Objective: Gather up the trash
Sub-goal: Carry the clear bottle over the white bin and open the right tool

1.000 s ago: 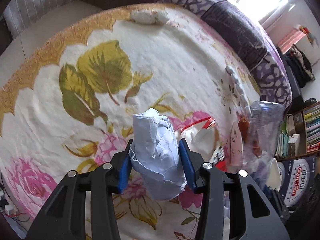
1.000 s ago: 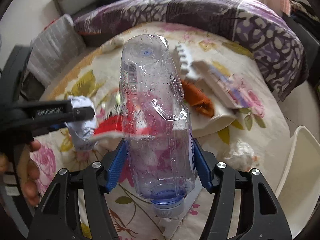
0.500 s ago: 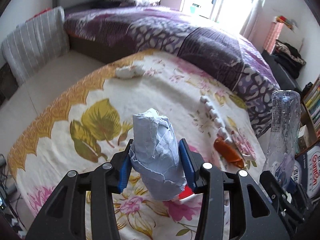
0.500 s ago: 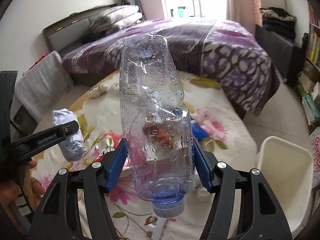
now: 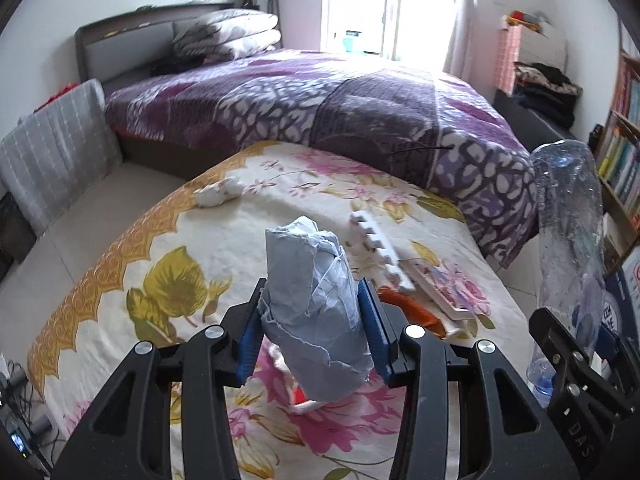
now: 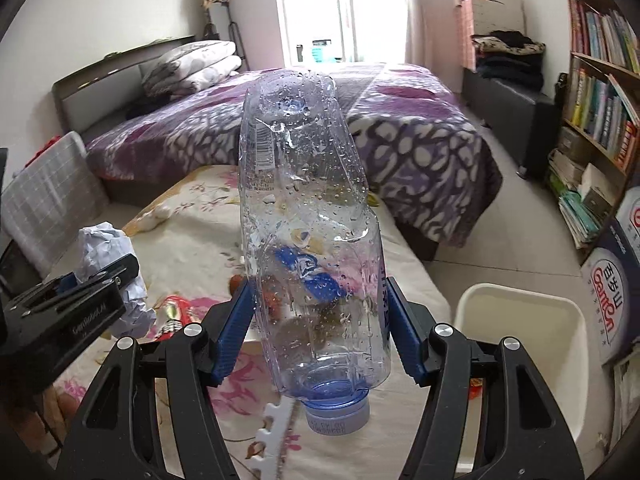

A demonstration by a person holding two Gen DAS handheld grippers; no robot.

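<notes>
My left gripper (image 5: 311,326) is shut on a crumpled pale blue paper wad (image 5: 314,312), held above the floral blanket (image 5: 188,256). It also shows in the right wrist view (image 6: 110,276). My right gripper (image 6: 318,326) is shut on a crushed clear plastic bottle (image 6: 308,232), cap end toward the camera; the bottle also shows at the right of the left wrist view (image 5: 570,240). A white bin (image 6: 520,344) stands on the floor to the right of the bottle.
On the blanket lie a white tissue wad (image 5: 218,194), a white toothed foam piece (image 5: 378,250), an orange wrapper (image 5: 416,310) and a red wrapper (image 6: 172,314). A purple-covered bed (image 5: 340,108) is behind. A bookshelf (image 6: 596,120) and boxes (image 6: 612,300) stand at right.
Both grippers have lifted and tilted up with their loads, so the views now show the bed and room. The white bin has come into fuller view at right.
</notes>
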